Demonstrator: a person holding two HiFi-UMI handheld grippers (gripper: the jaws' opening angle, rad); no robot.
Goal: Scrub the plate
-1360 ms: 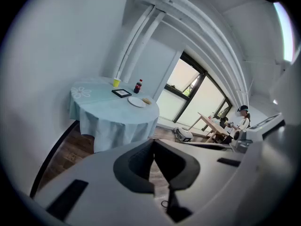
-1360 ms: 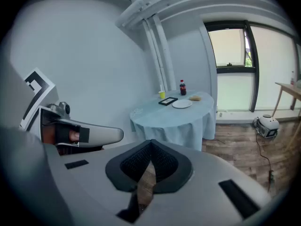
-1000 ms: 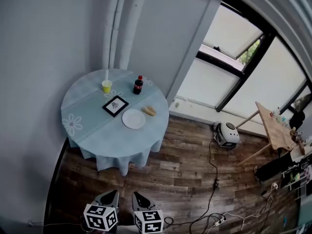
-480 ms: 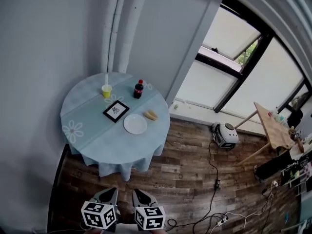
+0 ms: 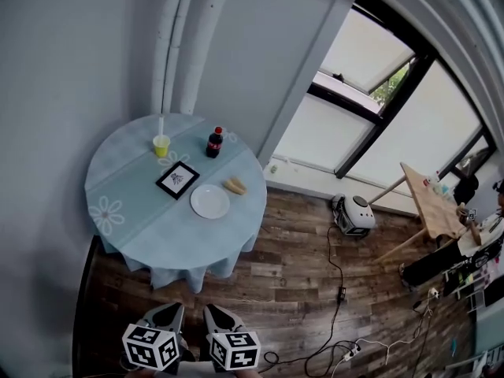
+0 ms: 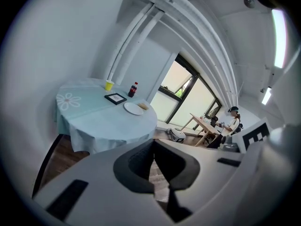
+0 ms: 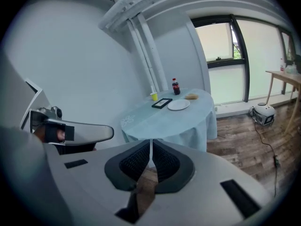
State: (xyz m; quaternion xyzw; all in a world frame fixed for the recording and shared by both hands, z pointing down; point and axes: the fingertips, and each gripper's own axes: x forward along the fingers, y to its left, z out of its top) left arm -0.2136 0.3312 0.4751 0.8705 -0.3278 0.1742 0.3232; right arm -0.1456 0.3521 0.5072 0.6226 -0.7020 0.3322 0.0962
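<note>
A white plate (image 5: pixel 209 201) lies empty on the round table with a pale blue cloth (image 5: pixel 134 211), far ahead of me. It also shows small in the left gripper view, plate (image 6: pixel 133 108), and in the right gripper view, plate (image 7: pixel 178 105). A tan sponge-like block (image 5: pixel 234 185) rests just right of it. My left gripper (image 5: pixel 167 313) and right gripper (image 5: pixel 213 315) hang side by side over the wooden floor, well short of the table. Both have their jaws shut with nothing between them.
On the table stand a cola bottle (image 5: pixel 213 142), a yellow cup (image 5: pixel 161 145) and a black-framed card (image 5: pixel 177 179). A white round appliance (image 5: pixel 350 213) and cables (image 5: pixel 340 290) lie on the floor to the right. Beyond are a wooden table (image 5: pixel 429 203) and a person (image 5: pixel 482 239).
The head view has shifted, so the table now sits a little further left and lower in it. Both grippers stay shut at the bottom edge, slightly further left.
</note>
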